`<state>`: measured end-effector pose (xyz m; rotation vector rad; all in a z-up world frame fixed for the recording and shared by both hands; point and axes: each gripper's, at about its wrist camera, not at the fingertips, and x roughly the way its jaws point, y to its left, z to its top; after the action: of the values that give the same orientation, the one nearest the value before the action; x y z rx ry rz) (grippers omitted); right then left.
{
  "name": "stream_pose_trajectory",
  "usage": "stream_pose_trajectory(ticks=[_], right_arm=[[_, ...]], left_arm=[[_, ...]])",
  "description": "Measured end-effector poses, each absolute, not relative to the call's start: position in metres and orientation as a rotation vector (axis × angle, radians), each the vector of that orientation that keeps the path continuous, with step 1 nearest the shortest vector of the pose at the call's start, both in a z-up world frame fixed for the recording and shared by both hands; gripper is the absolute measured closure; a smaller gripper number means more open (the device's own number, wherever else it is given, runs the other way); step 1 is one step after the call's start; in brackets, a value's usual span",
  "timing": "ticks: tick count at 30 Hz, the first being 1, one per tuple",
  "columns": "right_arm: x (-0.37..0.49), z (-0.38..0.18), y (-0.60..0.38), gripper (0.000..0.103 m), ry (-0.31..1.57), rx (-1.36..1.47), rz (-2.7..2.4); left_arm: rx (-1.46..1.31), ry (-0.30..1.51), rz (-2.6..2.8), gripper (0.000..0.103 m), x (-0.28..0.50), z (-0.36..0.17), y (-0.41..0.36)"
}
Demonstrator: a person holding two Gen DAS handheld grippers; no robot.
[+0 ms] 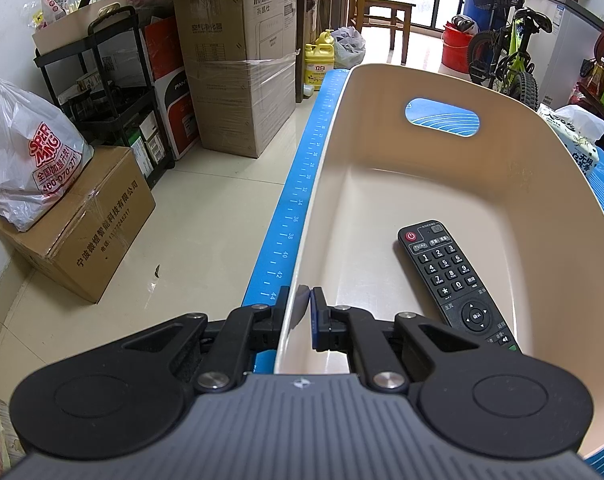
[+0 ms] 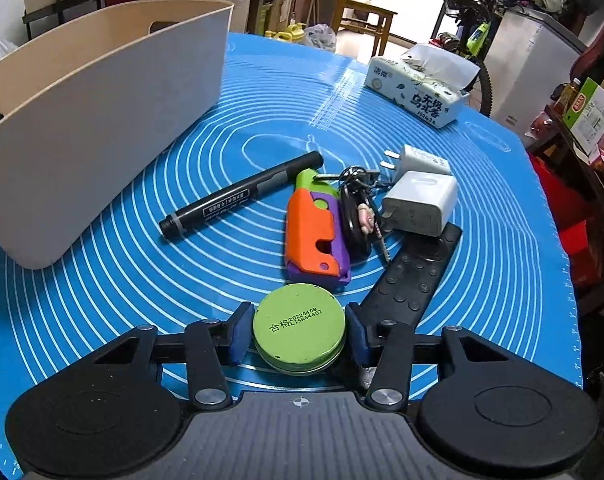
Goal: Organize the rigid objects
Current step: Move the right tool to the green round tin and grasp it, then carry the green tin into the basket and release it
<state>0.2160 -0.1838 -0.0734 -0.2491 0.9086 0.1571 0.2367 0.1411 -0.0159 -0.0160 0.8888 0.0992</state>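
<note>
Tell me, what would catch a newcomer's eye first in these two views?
Probably the round green tin sitting between the right gripper jaws, low on the blue ringed mat. Just behind it lies a bright orange and purple toy beside a bunch of keys. In the other view, the left gripper clamps the beige bin wall, a black remote inside.

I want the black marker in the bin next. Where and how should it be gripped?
Grip the black marker around mid-barrel, coming from above with the jaws straddling it across its length. It lies flat and diagonal on the blue mat, with open mat on both long sides.
</note>
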Motion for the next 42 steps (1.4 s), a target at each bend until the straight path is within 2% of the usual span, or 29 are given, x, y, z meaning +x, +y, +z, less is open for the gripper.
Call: stream_pose_trajectory(ticks=[9,24,32,42], right_arm=[[0.213,-0.035,-0.182,0.050,0.794,-0.201,0.152],[0.223,0.036,-0.122,0.050,0.576,-0.190,0.267],[0.246,0.042,-0.076,0.050,0.552,-0.194,0.349],[0.276,0.021,-0.031,0.050,0.604,-0.266,0.371]], left_arm=[[-0.018,0.889,0.098,0.093,0.237,-0.016,0.142],[-0.022,0.885,0.097,0.093,0.236,-0.017,0.139],[-0.021,0.884,0.097,0.093,0.236,-0.017,0.138],[-0.021,0.884,0.095,0.093,0.236,-0.016,0.137]])
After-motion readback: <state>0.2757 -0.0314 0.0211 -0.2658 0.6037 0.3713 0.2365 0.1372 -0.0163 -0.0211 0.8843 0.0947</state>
